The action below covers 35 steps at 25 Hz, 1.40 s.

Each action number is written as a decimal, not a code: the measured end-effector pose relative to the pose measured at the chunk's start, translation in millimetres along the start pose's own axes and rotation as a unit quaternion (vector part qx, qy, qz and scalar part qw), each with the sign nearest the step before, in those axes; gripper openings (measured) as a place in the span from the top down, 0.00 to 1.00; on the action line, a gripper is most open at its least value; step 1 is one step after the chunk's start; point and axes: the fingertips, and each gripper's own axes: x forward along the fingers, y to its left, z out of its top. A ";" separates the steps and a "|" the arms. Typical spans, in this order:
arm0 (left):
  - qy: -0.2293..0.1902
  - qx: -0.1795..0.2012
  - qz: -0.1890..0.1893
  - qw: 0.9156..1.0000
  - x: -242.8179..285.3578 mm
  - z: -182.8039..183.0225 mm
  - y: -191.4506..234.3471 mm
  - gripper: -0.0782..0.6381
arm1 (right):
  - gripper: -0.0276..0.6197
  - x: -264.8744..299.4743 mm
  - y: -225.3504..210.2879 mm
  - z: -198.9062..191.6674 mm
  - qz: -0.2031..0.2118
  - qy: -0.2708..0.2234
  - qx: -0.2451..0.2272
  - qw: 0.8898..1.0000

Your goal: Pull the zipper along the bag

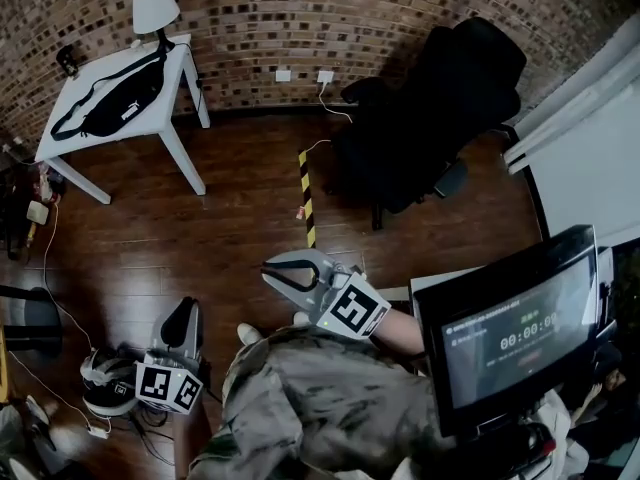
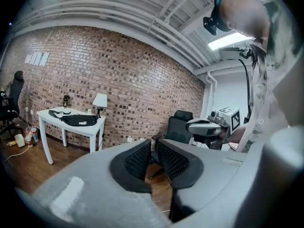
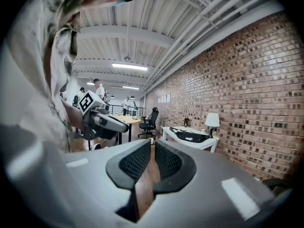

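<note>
A black waist bag [image 1: 120, 98] lies on a white table [image 1: 70, 118] by the brick wall, far from both grippers. It also shows small in the left gripper view [image 2: 78, 121] and the right gripper view [image 3: 190, 137]. My left gripper [image 1: 185, 313] hangs low at the lower left, over the wooden floor. The right gripper [image 1: 270, 268] is held near the person's body and points toward the room. Both stand with the jaws nearly together and nothing between them [image 2: 153, 144] [image 3: 153, 144]. Each gripper also shows in the other's view, the right gripper [image 2: 192, 125] and the left gripper [image 3: 123, 127].
A white lamp [image 1: 155, 8] stands on the table's far corner. A black office chair [image 1: 430, 108] is at the upper right, and a monitor [image 1: 520, 328] at the lower right. Yellow-black tape [image 1: 305, 198] marks the floor. Cables and a round object [image 1: 105, 383] lie at the lower left.
</note>
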 end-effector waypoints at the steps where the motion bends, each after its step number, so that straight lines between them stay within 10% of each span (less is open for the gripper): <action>1: -0.002 -0.001 0.001 1.000 2.9 -1.8 -6.1 0.82 | 0.91 -5.3 -1.2 -2.4 0.002 -0.001 0.000 1.000; 35: 0.020 0.015 0.016 1.000 45.1 -8.9 -58.6 0.82 | 0.94 -62.2 -43.4 -31.8 0.000 -0.005 0.002 1.000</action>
